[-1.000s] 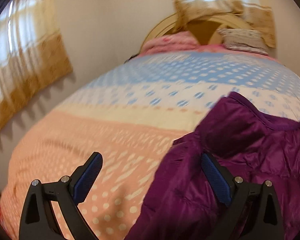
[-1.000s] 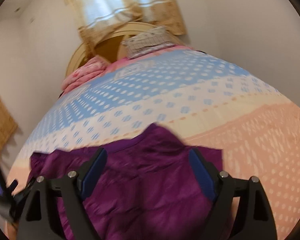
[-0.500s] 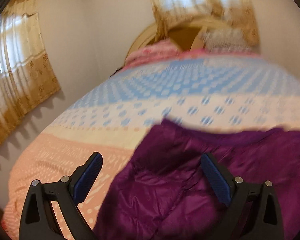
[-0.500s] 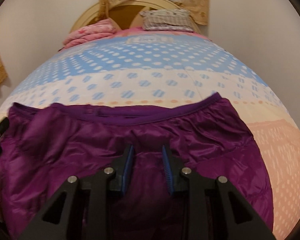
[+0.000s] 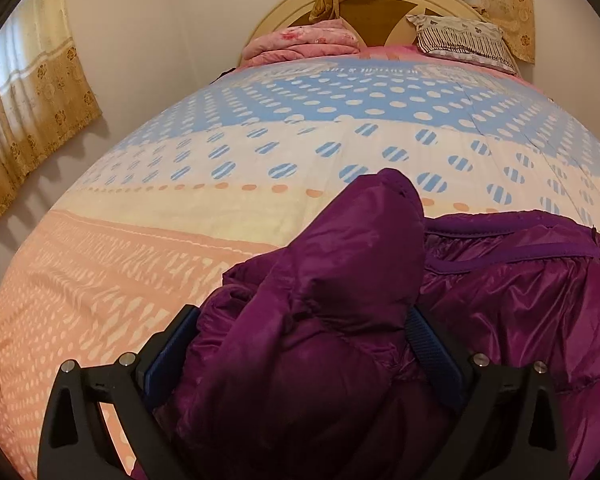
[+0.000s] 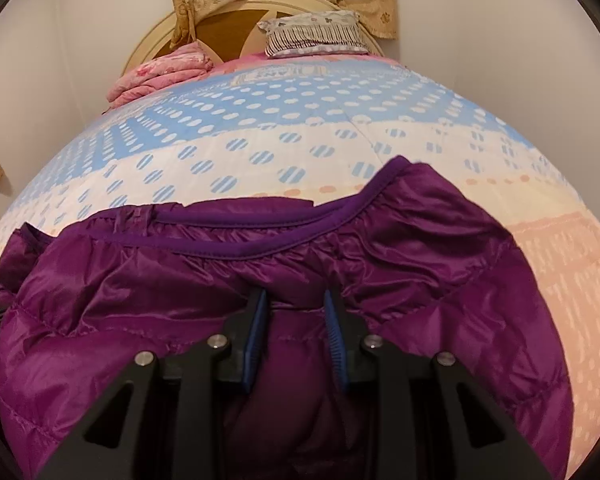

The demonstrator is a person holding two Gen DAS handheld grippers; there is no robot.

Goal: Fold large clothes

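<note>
A shiny purple padded jacket (image 6: 140, 300) lies spread on the bed, its collar edge (image 6: 260, 252) toward the headboard. My right gripper (image 6: 294, 302) is shut on a raised fold of the jacket just below the collar, its blue pads (image 6: 256, 332) pressing the fabric from both sides. In the left wrist view the jacket (image 5: 520, 300) fills the lower right. A bunched sleeve (image 5: 360, 240) rises between the fingers of my left gripper (image 5: 302, 344). Its jaws stand wide open, with fabric filling the gap between them.
A quilt (image 5: 260, 152) with blue, cream and peach dotted bands covers the bed. By the round headboard (image 6: 228, 28) lie a folded pink blanket (image 5: 304, 42) and a striped pillow (image 5: 460, 38). A beige curtain (image 5: 28, 100) hangs on the left wall.
My right gripper went from wide open to shut on a jacket fold and sank toward it. My left gripper moved over the jacket, whose sleeve now lies between its still-wide fingers.
</note>
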